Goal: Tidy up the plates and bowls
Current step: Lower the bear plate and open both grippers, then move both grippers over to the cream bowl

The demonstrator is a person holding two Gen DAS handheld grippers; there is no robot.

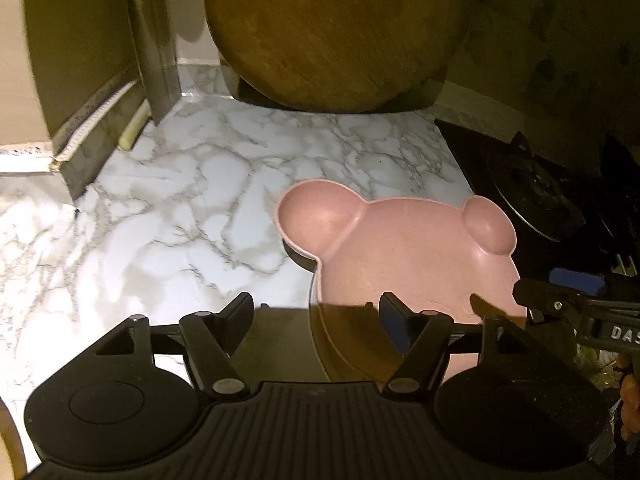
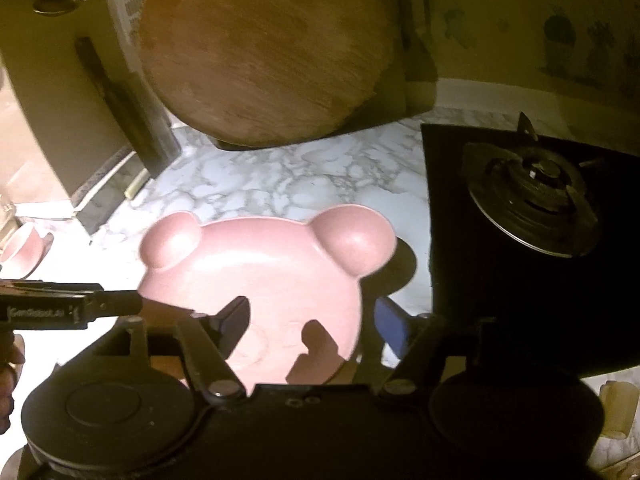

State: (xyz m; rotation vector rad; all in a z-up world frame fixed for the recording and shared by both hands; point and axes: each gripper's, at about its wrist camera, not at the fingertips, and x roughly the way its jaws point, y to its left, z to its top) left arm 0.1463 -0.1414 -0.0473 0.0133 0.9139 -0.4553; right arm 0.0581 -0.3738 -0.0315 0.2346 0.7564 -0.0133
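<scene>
Here, pink bear plate (image 2: 256, 276) lies flat on marble counter (image 1: 168, 208); wooden board (image 2: 264, 52) at 12, stove burner (image 2: 532, 208) at 2. Left gripper (image 1: 316, 312) and right gripper (image 2: 312, 316) both gape, holding nothing.

— Lighting condition?

— Uneven. A strong light falls on the marble counter (image 1: 192, 184), blown out to white at the lower left in both views. The surroundings are dim with a yellow cast.

— Shadows?

— Hard-edged. The pink bear-shaped plate (image 2: 272, 264) throws a dark shadow beside its right ear; finger-shaped shadows lie across its near part.

— Image quality?

— Soft overall. The wooden board (image 2: 260, 52) is smeared. The black stove top (image 2: 500, 272) loses detail in darkness. Fisheye bending and dark corners mark the edges.
</scene>
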